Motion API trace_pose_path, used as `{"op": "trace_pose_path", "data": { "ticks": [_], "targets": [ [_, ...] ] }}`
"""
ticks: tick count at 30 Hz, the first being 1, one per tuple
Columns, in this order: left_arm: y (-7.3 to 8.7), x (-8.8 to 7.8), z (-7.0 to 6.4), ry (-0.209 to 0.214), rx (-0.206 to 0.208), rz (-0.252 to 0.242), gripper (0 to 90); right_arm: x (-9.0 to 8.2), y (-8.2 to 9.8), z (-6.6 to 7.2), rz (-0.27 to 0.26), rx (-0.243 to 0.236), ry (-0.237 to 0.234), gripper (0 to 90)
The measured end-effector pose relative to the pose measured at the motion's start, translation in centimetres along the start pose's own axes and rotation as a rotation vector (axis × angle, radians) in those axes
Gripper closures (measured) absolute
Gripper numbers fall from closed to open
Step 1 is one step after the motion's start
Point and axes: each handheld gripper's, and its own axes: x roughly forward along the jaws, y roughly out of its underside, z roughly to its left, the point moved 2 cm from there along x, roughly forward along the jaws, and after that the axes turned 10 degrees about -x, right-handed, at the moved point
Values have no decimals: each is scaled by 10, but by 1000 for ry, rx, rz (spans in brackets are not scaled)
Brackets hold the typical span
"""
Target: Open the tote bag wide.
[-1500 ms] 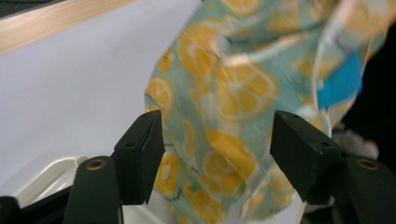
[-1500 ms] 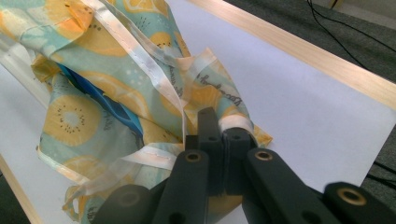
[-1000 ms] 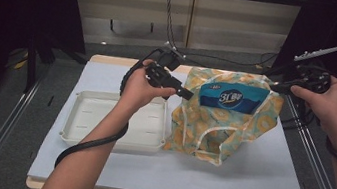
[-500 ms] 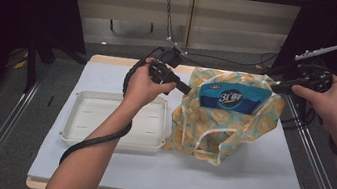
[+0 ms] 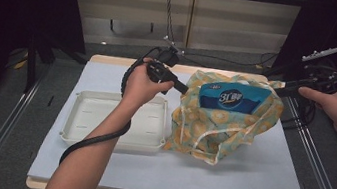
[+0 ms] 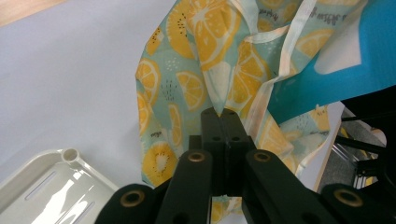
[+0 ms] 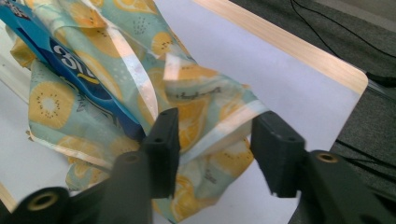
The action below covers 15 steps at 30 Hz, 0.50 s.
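At bench centre we see lemon-print bag (image 5: 225,123) standing, blue pack (image 5: 233,98) poking from mouth. Left claw (image 6: 223,113) pressed together, pinching bag's rim, so we judge it props that side up. Right claw (image 7: 212,140) has just been opening; jaws spread, opposite rim (image 7: 219,123) loose between them, not pinched, likely to let go. White tray (image 5: 117,122) just beside bag, on the left.
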Motion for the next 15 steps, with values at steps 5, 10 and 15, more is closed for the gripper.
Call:
{"op": "trace_pose_path", "data": {
  "ticks": [5,10,15],
  "targets": [
    [1,-1,0,3,-4,-1,900,-4,3,-3,9,17,16,405],
    [1,-2,0,3,-10,0,900,-6,7,-5,14,16,9,395],
    [1,-5,0,9,-18,-15,900,-2,13,-5,25,24,11,381]
  ]
}}
